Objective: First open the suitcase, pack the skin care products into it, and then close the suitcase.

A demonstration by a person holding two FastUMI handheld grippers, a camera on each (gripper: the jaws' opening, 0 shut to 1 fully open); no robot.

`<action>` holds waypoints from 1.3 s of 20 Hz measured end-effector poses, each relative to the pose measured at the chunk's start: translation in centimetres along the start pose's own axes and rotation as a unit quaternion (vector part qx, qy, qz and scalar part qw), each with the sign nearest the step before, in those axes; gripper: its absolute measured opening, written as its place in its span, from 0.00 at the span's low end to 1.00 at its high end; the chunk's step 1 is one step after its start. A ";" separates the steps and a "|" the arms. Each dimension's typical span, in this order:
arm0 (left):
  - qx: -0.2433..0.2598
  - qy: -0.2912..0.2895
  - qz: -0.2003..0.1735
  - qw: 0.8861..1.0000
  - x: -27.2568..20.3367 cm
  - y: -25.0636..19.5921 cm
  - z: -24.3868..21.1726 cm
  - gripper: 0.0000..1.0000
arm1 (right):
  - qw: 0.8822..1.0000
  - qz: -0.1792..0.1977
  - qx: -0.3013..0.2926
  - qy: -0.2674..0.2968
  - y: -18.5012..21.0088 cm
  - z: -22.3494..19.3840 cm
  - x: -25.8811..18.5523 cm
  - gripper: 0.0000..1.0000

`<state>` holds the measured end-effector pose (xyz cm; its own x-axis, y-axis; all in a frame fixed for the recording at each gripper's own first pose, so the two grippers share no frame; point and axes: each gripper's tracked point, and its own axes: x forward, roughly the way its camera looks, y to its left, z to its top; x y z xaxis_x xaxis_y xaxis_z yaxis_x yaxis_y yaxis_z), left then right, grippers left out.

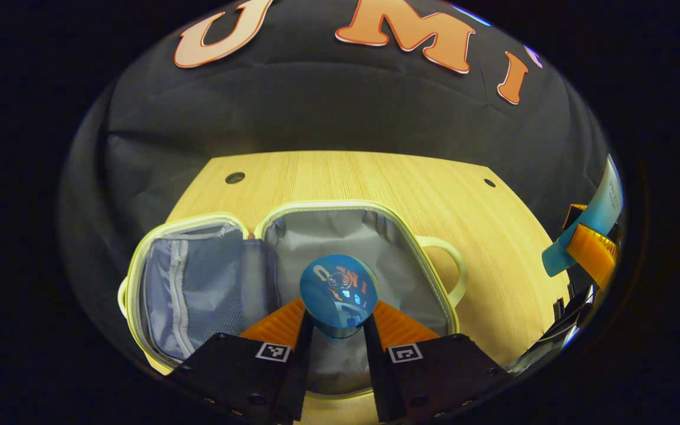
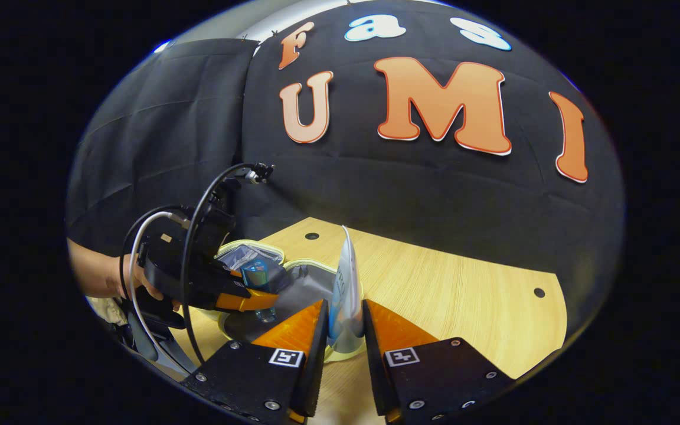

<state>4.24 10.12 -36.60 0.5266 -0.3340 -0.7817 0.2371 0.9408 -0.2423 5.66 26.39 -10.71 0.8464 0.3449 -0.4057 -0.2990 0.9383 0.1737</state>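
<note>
Left gripper view had the left gripper (image 1: 338, 330) clamped on a round blue glossy bottle (image 1: 339, 290), hanging over the grey lining of the open cream-edged suitcase (image 1: 340, 236) on the wooden table (image 1: 375, 177). At three o'clock, the right gripper (image 2: 345, 330) pinched a flat pale-blue tube (image 2: 346, 283).

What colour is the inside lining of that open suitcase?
Grey: the open cream-trimmed suitcase has a grey fabric lining, with a bluish-grey mesh pocket in its lid. Left gripper view shows it best.

Light wooden table (image 1: 375, 177) with small round holes; creased black cloth wall (image 2: 434, 189) behind
</note>
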 end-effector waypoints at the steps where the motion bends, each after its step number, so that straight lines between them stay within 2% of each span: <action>1: -0.001 0.012 -0.004 1.000 0.3 -0.1 -0.3 0.45 | 1.000 -0.003 0.004 0.005 0.1 -0.4 0.2 0.36; 6: -0.010 0.064 -0.003 0.998 2.6 1.0 -2.1 0.45 | 0.999 -0.010 0.022 0.033 1.2 -2.6 1.4 0.36; 7: -0.012 0.076 -0.006 0.997 3.1 0.9 -2.4 0.45 | 0.999 -0.012 0.026 0.038 1.4 -2.9 1.5 0.31; 8: -0.012 0.080 -0.007 0.997 3.4 0.9 -2.3 0.45 | 0.999 -0.012 0.029 0.040 1.6 -3.1 1.6 0.36; 16: -0.002 0.069 0.015 0.997 6.9 1.3 -0.7 0.45 | 0.996 -0.017 0.057 0.061 2.2 -4.6 2.5 0.36; 20: -0.026 0.079 0.035 0.996 8.0 2.3 -1.7 0.45 | 0.995 -0.018 0.055 0.079 2.4 -5.6 3.4 0.36; 24: -0.031 0.072 0.030 0.997 7.6 2.7 -1.9 0.46 | 0.993 -0.007 0.061 0.097 3.0 -6.7 4.4 0.36; 26: -0.035 0.050 0.032 0.998 6.8 3.4 -1.4 0.56 | 0.992 0.002 0.067 0.108 3.6 -7.4 5.0 0.36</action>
<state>7.48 11.16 -43.59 0.4539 -0.2685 -0.8496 0.1467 0.9630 -0.2260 5.58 31.73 -18.78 0.7266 0.3604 -0.5849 -0.2291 0.9297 0.2883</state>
